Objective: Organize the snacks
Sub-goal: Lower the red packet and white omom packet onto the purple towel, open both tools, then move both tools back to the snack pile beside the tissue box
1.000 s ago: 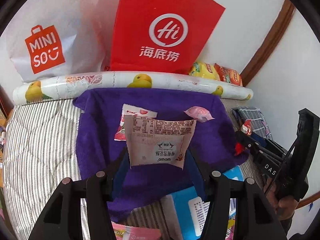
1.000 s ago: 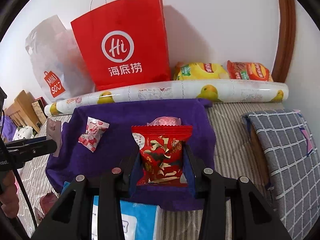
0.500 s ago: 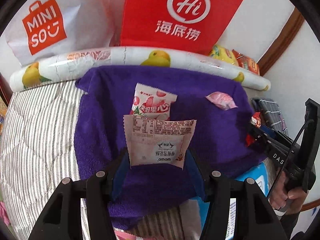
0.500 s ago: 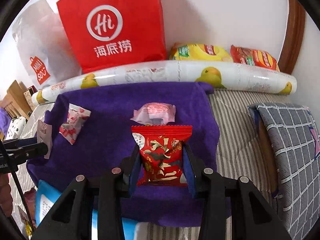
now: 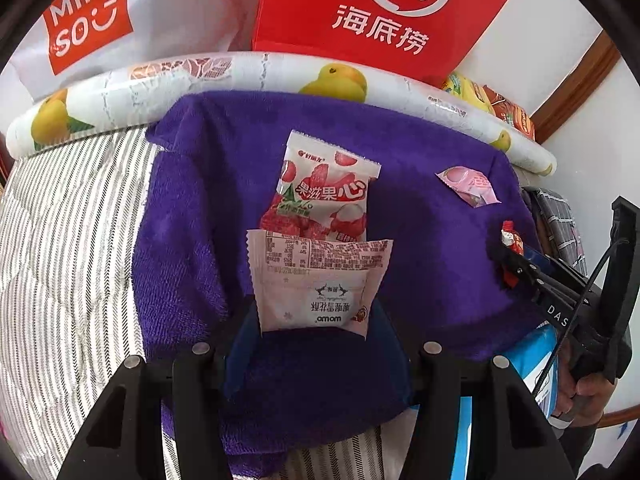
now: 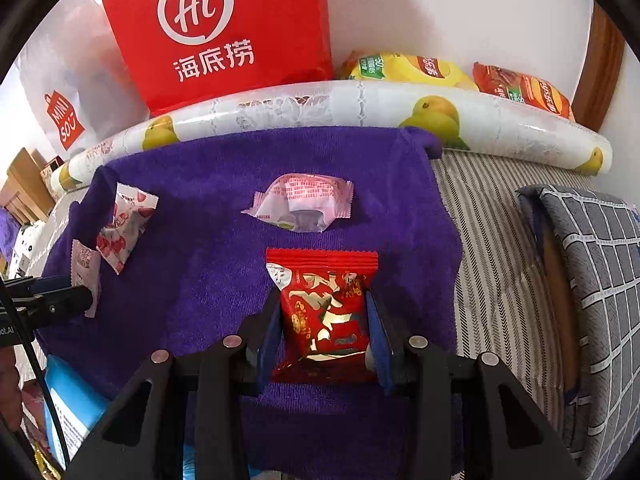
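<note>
Both grippers have come down toward the purple towel (image 5: 432, 248) since a second ago, and the packets already lying on it now loom larger. The left gripper (image 5: 316, 322) is clamped on a pale pink snack packet (image 5: 316, 280), printed back facing the camera, held just above the towel and overlapping the near end of the lychee-print packet (image 5: 324, 196). The right gripper (image 6: 326, 334) pinches a red foil packet (image 6: 324, 312) by its sides, hovering near the small pink wrapped sweet (image 6: 302, 204).

Risks, as I judge them: set down here, the pale packet could land on the lychee one and nudge it out of line; the red foil is glossy and crinkly, so it may slide or spring when released. Flat, light pillow packs with crimped ends shift easily. The towel is plush and slightly rumpled, lying over striped quilted bedding (image 6: 492, 272), soft ground where packets may tilt.
</note>
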Demonstrator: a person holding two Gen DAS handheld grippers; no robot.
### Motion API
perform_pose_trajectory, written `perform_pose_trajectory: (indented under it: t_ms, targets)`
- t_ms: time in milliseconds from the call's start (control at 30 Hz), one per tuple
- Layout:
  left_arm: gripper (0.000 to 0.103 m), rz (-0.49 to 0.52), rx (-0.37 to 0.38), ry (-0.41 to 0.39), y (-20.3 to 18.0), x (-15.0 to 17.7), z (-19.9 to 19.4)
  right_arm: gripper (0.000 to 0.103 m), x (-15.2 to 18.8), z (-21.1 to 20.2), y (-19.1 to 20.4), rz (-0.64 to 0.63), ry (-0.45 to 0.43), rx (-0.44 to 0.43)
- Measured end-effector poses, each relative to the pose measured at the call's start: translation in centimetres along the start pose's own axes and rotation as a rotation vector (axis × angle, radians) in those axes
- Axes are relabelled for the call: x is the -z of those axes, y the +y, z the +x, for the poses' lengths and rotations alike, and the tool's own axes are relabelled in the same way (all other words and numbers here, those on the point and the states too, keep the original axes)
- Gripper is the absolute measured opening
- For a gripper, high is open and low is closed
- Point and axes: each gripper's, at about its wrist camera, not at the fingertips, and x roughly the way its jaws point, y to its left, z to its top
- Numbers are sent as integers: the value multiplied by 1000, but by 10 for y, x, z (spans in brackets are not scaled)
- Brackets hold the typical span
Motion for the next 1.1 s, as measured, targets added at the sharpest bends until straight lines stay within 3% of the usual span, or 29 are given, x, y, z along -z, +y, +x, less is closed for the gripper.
perform_pose_trajectory:
  t_ms: [133, 267, 400, 867, 1100]
  targets:
    - [58, 8, 8, 5, 0, 0, -1, 41, 0, -1, 2, -6, -1, -4]
    - [67, -2, 21, 20, -1, 0, -4, 64, -2, -4, 1, 8, 15, -22]
    - [78, -5, 10, -10, -3, 5, -19, 72, 0, -18, 1, 21, -6, -22]
    - [79, 32, 43, -79, -20, 42, -91, 73, 23, -113, 23, -23, -143, 42]
    - [79, 25, 37, -133, -23, 63, -125, 71, 41, -149, 23, 10, -175, 6]
